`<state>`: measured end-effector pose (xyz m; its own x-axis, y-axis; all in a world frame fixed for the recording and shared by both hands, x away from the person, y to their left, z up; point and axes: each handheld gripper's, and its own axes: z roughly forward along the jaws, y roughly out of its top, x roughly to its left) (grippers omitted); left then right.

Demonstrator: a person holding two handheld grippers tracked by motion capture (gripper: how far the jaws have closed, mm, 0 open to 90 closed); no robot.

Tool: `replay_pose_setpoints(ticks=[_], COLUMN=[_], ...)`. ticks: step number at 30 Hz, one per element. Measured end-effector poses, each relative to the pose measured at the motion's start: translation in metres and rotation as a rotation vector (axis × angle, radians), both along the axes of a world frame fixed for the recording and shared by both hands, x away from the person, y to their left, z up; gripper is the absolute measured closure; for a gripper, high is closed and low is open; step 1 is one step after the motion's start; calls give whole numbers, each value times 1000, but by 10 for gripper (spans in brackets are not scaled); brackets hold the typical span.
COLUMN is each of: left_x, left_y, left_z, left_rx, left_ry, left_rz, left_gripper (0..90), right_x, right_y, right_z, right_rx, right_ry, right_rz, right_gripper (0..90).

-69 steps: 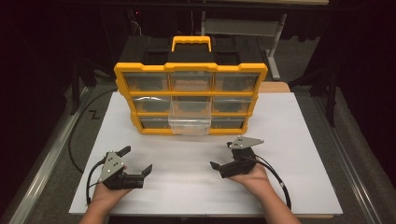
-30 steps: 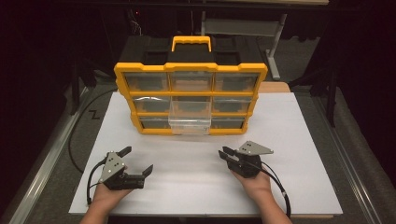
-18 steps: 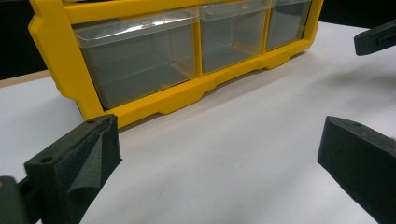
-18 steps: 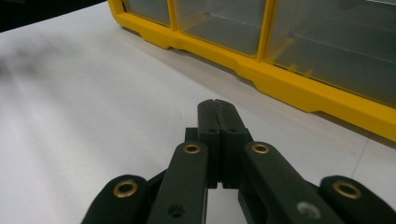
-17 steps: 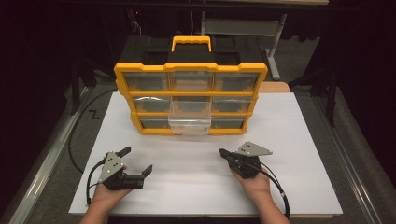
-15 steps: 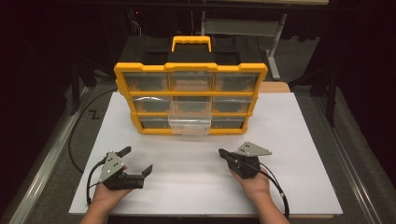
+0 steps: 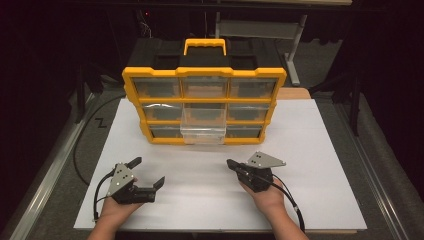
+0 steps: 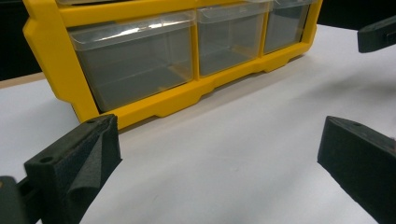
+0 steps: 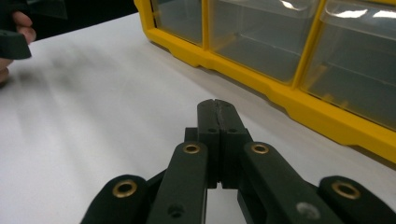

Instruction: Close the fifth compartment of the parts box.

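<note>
Your yellow drawer organizer (image 7: 204, 102) stands upper centre on the counter (image 7: 320, 150), its clear drawers looking empty, the lower-middle drawer (image 7: 203, 128) pulled partway out. Your left claw (image 7: 148, 173), lower left, gapes wide and empty. Your right claw (image 7: 231, 163), lower centre-right, was spread earlier; its jaws have just closed on nothing.

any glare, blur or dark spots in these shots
High view: the white board is brightly lit, the surroundings fall into near black, and the organizer is sharp. Left gripper view: glare streaks on the clear drawers, and the near jaws look soft. Right gripper view: highlights on the drawer tops, blurred shadows on the board at left, and the shut right gripper is slightly out of focus.
</note>
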<state>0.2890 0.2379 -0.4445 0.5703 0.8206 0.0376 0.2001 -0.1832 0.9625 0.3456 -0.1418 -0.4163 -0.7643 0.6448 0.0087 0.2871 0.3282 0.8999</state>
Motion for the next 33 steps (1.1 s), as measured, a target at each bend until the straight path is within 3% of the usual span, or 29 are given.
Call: replay_pose_setpoints(ticks=[10, 13, 16, 33], left_x=[-3, -5, -5, -2], left_y=[7, 7, 9, 6], left_z=[0, 2, 2, 3], left_rx=[-8, 5, -14, -5], left_ry=[4, -14, -7, -20], left_rz=[22, 14, 21, -2], left_gripper=[2, 2, 2, 2], right_x=[-2, 0, 3, 10], right_y=[15, 20, 26, 50], right_z=[17, 21, 24, 51], right_rx=[6, 14, 26, 41], right_ry=[-45, -53, -50, -95], right_rz=[35, 45, 54, 81], right_gripper=[900, 900, 900, 900])
